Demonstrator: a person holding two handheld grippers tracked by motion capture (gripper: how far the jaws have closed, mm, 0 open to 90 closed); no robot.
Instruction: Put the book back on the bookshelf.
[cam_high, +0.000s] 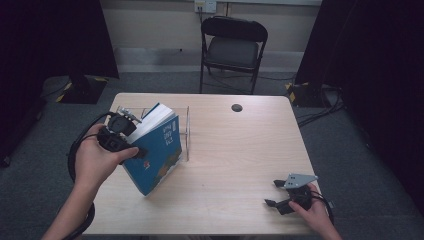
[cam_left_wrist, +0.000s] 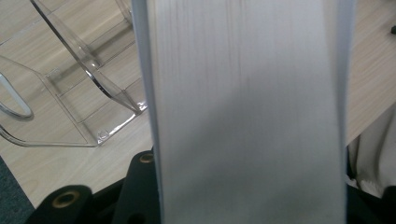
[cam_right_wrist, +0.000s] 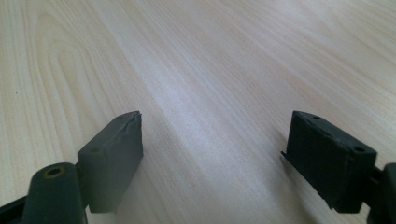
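Left side of the worktop (cam_high: 225, 150): the left tool (cam_high: 134, 150) had its jaws closed on a thick blue book (cam_high: 159, 150), clamping it across its thickness near the lower left edge. In the left gripper view the white page block (cam_left_wrist: 247, 112) stood between the two black jaws, so the grip looked firm.

The book was tilted. Its lower corner was at or just above the worktop on the near side; which of the two I could not tell. Its upper end leaned away and to the right, toward a clear acrylic book stand (cam_high: 185, 132). The top edge of the book overlapped the stand's near wall as seen from above. Whether it touched, I could not tell.

Key relation: the stand's slots lay just beyond and to the right of the book, and the book's long axis ran from near-left up to far-right, roughly in line with the opening. Judgement: the left hand was the one placed to seat the book, and it needed to stand the book upright and slide it between the clear dividers (cam_left_wrist: 93, 70).

Right side: the right tool (cam_high: 272, 192) rested low near the front right corner, jaws apart, nothing between them, well apart from book and stand.
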